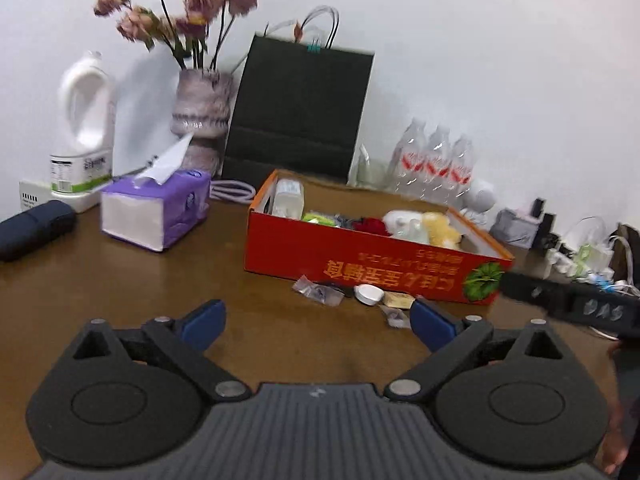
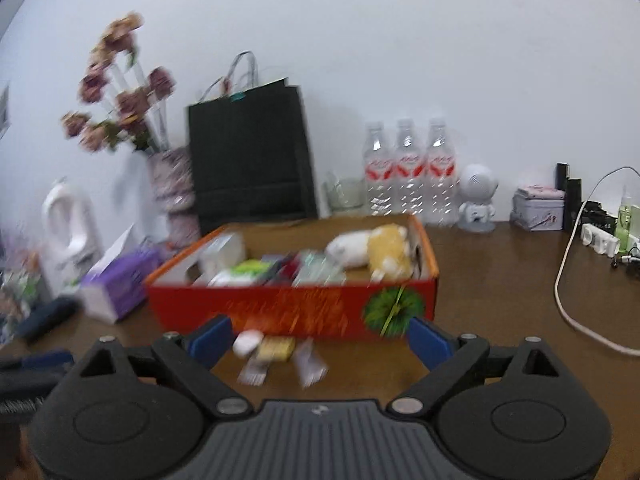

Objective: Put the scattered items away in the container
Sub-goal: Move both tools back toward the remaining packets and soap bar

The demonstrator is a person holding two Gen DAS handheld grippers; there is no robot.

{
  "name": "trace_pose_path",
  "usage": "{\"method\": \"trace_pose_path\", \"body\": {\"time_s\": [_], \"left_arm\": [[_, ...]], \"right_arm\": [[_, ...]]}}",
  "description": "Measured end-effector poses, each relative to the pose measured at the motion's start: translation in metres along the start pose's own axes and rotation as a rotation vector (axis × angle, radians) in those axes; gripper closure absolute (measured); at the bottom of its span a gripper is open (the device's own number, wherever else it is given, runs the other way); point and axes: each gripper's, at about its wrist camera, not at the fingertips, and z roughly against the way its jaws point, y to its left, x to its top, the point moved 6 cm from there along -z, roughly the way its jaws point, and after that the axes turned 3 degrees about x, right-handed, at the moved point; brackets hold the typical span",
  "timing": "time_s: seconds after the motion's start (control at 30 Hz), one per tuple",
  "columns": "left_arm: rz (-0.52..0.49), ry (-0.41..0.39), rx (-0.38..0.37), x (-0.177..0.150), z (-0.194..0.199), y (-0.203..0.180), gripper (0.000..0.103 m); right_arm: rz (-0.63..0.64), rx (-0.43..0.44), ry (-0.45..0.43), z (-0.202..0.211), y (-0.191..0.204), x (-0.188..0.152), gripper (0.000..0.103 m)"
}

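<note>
A red cardboard box (image 1: 360, 264) stands on the brown table and holds several items, among them a yellow and white plush toy (image 1: 424, 226). In front of it lie a clear packet (image 1: 318, 291), a white round cap (image 1: 369, 294), a yellow sachet (image 1: 398, 301) and another small packet (image 1: 394, 316). My left gripper (image 1: 318, 322) is open and empty, just short of them. In the right wrist view the box (image 2: 296, 312) is blurred, with the cap (image 2: 248, 342), sachet (image 2: 275, 349) and packets (image 2: 310, 364) between the open jaws of my empty right gripper (image 2: 320, 336).
A purple tissue box (image 1: 154, 208), a white jug (image 1: 82, 128), a flower vase (image 1: 202, 114), a black paper bag (image 1: 300, 116) and three water bottles (image 1: 434, 164) line the back. A white cable (image 2: 568, 280) and power strip (image 2: 600, 240) lie right. The right gripper shows in the left view (image 1: 568, 300).
</note>
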Motion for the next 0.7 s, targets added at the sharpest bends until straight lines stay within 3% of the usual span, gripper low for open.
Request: {"method": "trace_pose_path", "body": {"time_s": [0.23, 0.47, 0.53, 0.6, 0.67, 0.7], "left_arm": [[0.009, 0.091, -0.056, -0.029, 0.019, 0.0, 0.0], [-0.036, 0.122, -0.077, -0.015, 0.0, 0.002, 0.001], [-0.091, 0.133, -0.075, -0.003, -0.018, 0.003, 0.001], [-0.142, 0.141, -0.042, 0.008, -0.044, 0.005, 0.006], [-0.189, 0.158, -0.036, 0.014, -0.073, 0.004, 0.022], [-0.202, 0.18, -0.044, 0.015, -0.09, 0.004, 0.025]], "right_arm": [[-0.011, 0.045, 0.017, 0.038, 0.015, -0.038, 0.008], [0.039, 0.071, 0.068, 0.03, 0.019, -0.043, 0.014], [0.098, 0.059, 0.099, 0.019, 0.02, -0.035, 0.024], [0.162, 0.036, 0.13, 0.002, 0.02, -0.024, 0.03], [0.196, 0.018, 0.134, -0.018, 0.017, -0.011, 0.035], [0.2, 0.013, 0.148, -0.029, 0.015, -0.007, 0.039]]}}
